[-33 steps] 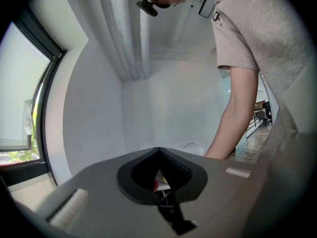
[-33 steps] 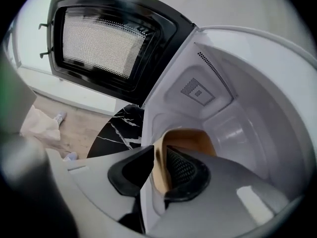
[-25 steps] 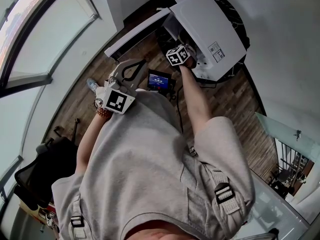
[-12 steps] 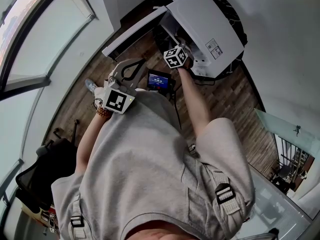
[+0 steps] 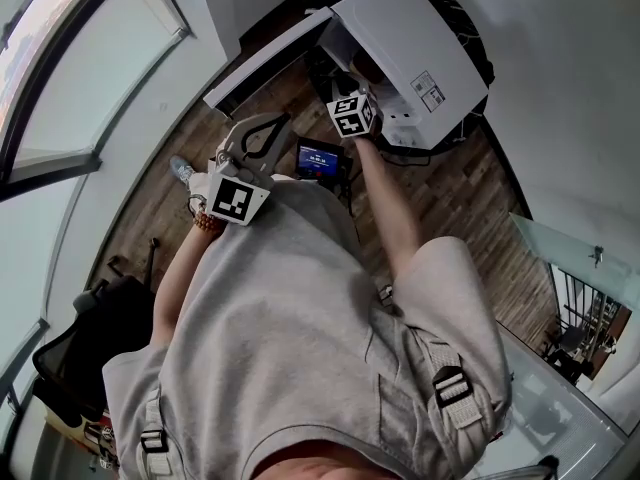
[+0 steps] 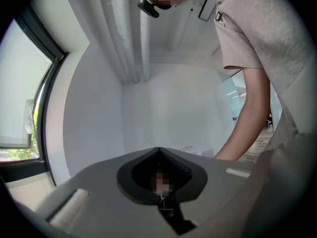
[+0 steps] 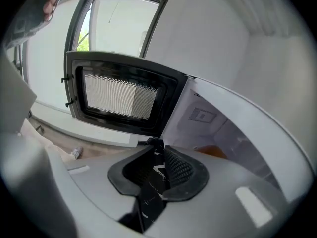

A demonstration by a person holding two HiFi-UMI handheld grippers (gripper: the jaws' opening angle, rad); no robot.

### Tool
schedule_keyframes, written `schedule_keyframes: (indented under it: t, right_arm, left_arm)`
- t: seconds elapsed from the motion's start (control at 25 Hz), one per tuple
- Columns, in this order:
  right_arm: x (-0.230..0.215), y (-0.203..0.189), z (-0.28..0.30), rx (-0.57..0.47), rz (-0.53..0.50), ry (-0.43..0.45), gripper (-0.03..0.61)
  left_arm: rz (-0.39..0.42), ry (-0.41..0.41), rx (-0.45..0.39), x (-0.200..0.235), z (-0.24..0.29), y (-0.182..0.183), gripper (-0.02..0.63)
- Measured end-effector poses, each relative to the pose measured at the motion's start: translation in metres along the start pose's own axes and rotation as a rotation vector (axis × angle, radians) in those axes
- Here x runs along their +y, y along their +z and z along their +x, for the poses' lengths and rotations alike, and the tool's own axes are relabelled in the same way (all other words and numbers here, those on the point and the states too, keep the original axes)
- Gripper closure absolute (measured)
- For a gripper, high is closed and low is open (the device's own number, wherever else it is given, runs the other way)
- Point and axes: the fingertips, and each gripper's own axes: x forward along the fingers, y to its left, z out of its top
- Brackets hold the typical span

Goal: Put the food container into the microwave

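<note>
The right gripper is being held with its jaws pressed together and nothing caught between them, just in front of the open microwave. The door is being seen swung wide on the gripper's left, with its mesh window turned toward the gripper's camera. Inside the cavity, beyond the jaw tips and a little to their right, the food container is being shown only as a blurred orange shape, and it is not being touched by the gripper. The left gripper is being held well apart from the microwave, low beside the person's grey shirt. Its jaws are likewise closed on nothing and are being pointed toward a pale wall. A wooden floor is being seen below both grippers.
</note>
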Motion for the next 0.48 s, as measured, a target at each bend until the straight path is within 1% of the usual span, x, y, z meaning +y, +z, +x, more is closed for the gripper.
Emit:
schedule_keyframes:
  t: [0.16, 0.32, 0.48]
  right_arm:
    - [-0.004, 0.015, -0.014, -0.058, 0.034, 0.006, 0.502]
    - [-0.005, 0.031, -0.027, -0.119, 0.033, 0.007, 0.525]
    - [-0.005, 0.046, -0.039, -0.174, 0.038, 0.006, 0.531]
  left_arm:
    - [-0.012, 0.005, 0.004, -0.003, -0.001, -0.001, 0.615]
    - [-0.002, -0.002, 0.002, -0.008, 0.000, 0.000, 0.615]
    - [0.007, -0.002, 0.002, -0.009, 0.000, 0.000, 0.615]
